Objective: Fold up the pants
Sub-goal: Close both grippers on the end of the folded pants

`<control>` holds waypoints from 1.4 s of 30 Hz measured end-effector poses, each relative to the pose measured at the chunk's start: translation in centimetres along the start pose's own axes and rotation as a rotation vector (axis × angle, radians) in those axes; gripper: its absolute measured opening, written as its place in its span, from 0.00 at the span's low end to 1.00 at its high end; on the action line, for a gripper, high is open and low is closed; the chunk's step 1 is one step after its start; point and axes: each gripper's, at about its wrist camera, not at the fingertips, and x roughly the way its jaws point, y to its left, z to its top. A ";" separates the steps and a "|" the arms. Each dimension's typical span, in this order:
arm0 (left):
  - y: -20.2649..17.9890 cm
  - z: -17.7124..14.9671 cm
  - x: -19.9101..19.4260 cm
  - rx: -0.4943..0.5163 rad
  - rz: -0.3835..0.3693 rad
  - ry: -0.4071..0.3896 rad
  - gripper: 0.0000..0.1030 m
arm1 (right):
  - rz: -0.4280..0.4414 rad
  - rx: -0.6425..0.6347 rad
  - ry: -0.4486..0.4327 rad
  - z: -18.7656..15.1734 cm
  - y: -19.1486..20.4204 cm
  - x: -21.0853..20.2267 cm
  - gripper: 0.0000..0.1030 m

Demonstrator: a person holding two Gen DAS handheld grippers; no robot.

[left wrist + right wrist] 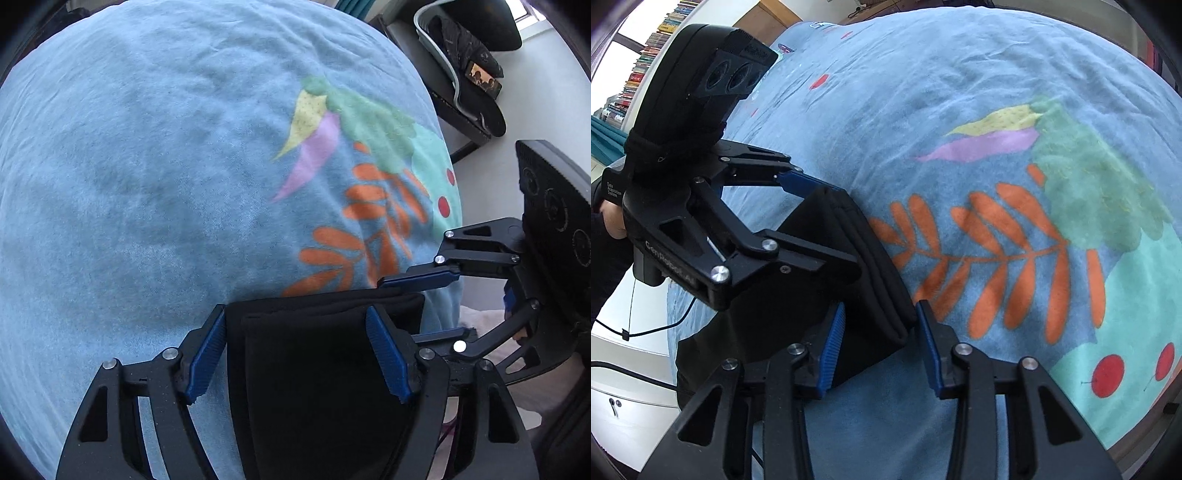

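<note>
While I lean over the light blue blanket with the orange leaf print (979, 110), the only writing I can read is on my left gripper (809, 192) as my right wrist camera sees it: white letters "GenRobot.AI" along its black body and a small "Data Acquisition System" label near my hand (611, 218). Book spines on a shelf at the upper left of that view are too small to read.

My left wrist view alone shows a dark chair with a grey frame (465, 74) on the pale floor beyond the blanket's right edge. My right wrist view alone shows the white cabinet (631, 402) past the blanket's left edge and a thin black cable crossing it.

The folded black pants (314, 369) lie as a layered stack near the blanket's near edge. My left gripper (299, 350) stands wide apart, straddling the stack, its blue ribbed pads at either side of the cloth; whether they press on it I cannot tell. My right gripper (882, 343) is partly closed around the corner of the stack's folded edge, the left pad against the cloth, the right pad just beside it.
</note>
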 end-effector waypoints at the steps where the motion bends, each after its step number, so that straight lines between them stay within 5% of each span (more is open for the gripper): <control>1: 0.0 0.1 0.1 -0.003 -0.004 0.000 0.67 | 0.003 -0.004 -0.003 -0.1 0.0 -0.2 0.21; 7: 0.6 0.4 0.7 -0.034 -0.007 0.010 0.66 | 0.020 -0.015 -0.010 -0.1 -0.1 -0.6 0.20; 10: 0.7 0.5 0.6 -0.029 0.014 0.033 0.66 | -0.014 -0.025 0.021 0.1 -0.1 0.0 0.07; 16: -0.3 0.7 0.7 -0.008 0.026 0.051 0.39 | -0.026 -0.030 0.048 0.8 0.2 0.5 0.00; 19: -0.9 0.5 0.2 0.001 0.026 0.029 0.33 | -0.046 -0.062 0.046 1.0 1.1 0.3 0.00; 30: -4.5 -2.9 -5.8 0.047 0.030 -0.155 0.30 | -0.023 -0.128 -0.053 0.5 4.6 -4.3 0.00; 42: -9.8 -14.3 -14.7 0.021 0.092 -0.411 0.30 | -0.027 -0.357 -0.146 -2.7 16.1 -10.0 0.00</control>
